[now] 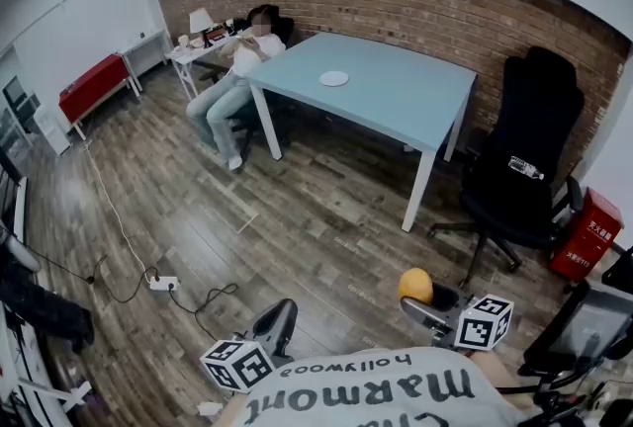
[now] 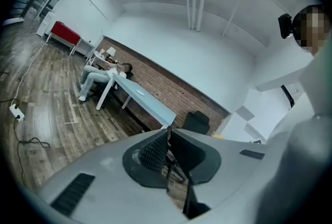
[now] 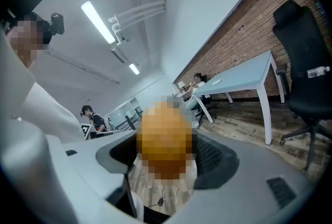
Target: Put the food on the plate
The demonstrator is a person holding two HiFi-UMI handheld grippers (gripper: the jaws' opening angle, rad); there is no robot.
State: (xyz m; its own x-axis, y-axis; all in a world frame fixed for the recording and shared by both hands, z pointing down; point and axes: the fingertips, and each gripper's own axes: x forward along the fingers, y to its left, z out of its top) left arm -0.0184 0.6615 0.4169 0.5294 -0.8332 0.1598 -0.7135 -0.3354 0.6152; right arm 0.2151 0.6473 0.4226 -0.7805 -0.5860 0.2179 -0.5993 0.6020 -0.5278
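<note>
A small white plate [image 1: 334,78] lies on the light blue table [image 1: 406,104] across the room, far from both grippers. My right gripper [image 1: 427,300] is low at the bottom right, shut on a round orange piece of food [image 1: 415,284]. In the right gripper view the orange food [image 3: 165,140] fills the space between the jaws, and the plate [image 3: 216,82] shows far off. My left gripper [image 1: 276,320] is at the bottom centre. The left gripper view shows its jaws [image 2: 168,153] closed together with nothing between them.
A black office chair [image 1: 529,158] stands right of the table. A person [image 1: 237,79] sits at its far left corner. A red box [image 1: 587,235] sits by the right wall. A power strip with cable [image 1: 163,283] lies on the wooden floor.
</note>
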